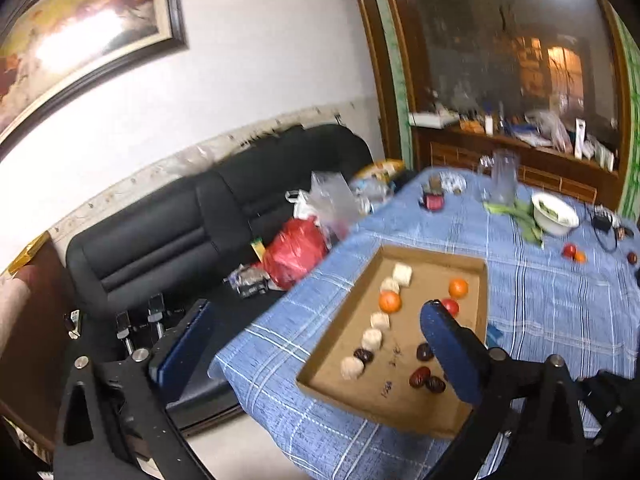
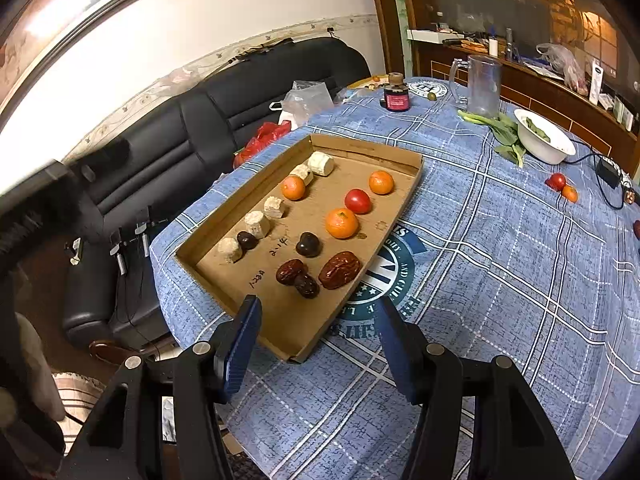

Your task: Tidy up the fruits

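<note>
Nearest the lens: right gripper (image 2: 318,322), blue ribbed pads parted, gripping nothing, above the near lip of the shallow brown cardboard tray (image 2: 224,216). Inside: wrinkled red dates (image 2: 339,269), glossy dark plums (image 2: 308,244), smooth orange tangerines (image 2: 341,223), chalky cream cylinders (image 2: 257,224). Left gripper (image 1: 320,348) spread wide, empty. Beyond, on blue plaid cloth (image 2: 500,240): white bowl (image 2: 544,142).
</note>
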`<state>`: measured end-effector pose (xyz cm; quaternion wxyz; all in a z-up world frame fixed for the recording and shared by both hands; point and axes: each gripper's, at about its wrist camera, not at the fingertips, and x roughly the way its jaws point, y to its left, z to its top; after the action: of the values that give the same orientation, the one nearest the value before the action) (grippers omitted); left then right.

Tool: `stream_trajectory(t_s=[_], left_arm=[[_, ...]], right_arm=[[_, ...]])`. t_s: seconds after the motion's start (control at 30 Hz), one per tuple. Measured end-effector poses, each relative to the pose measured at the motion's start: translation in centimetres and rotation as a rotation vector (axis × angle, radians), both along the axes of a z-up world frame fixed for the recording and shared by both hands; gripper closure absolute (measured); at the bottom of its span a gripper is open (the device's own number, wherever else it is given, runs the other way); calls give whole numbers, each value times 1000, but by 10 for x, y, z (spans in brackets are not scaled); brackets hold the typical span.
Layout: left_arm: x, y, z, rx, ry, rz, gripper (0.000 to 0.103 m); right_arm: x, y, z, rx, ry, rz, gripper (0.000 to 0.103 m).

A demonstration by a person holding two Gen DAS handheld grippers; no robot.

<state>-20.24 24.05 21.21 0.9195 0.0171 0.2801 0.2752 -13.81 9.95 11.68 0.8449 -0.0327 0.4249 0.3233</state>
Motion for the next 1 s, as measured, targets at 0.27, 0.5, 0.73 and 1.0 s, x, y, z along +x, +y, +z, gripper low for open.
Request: stream_trajectory(t_s=[0.27, 0.5, 0.73, 1.0], left_arm=[[-4, -1, -7, 51, 24, 37, 0], [1, 12, -20, -51, 93, 7, 0], [9, 21, -36, -124, 157, -15, 0], [18, 33, -45, -166, 193, -23, 0]], right_arm=[[-7, 9, 3, -5, -16, 12, 40], [-8, 15, 1, -13, -12, 10, 40], [-7, 21, -3, -20, -1, 10, 40], [-1, 31, -7, -20, 11, 14, 34]])
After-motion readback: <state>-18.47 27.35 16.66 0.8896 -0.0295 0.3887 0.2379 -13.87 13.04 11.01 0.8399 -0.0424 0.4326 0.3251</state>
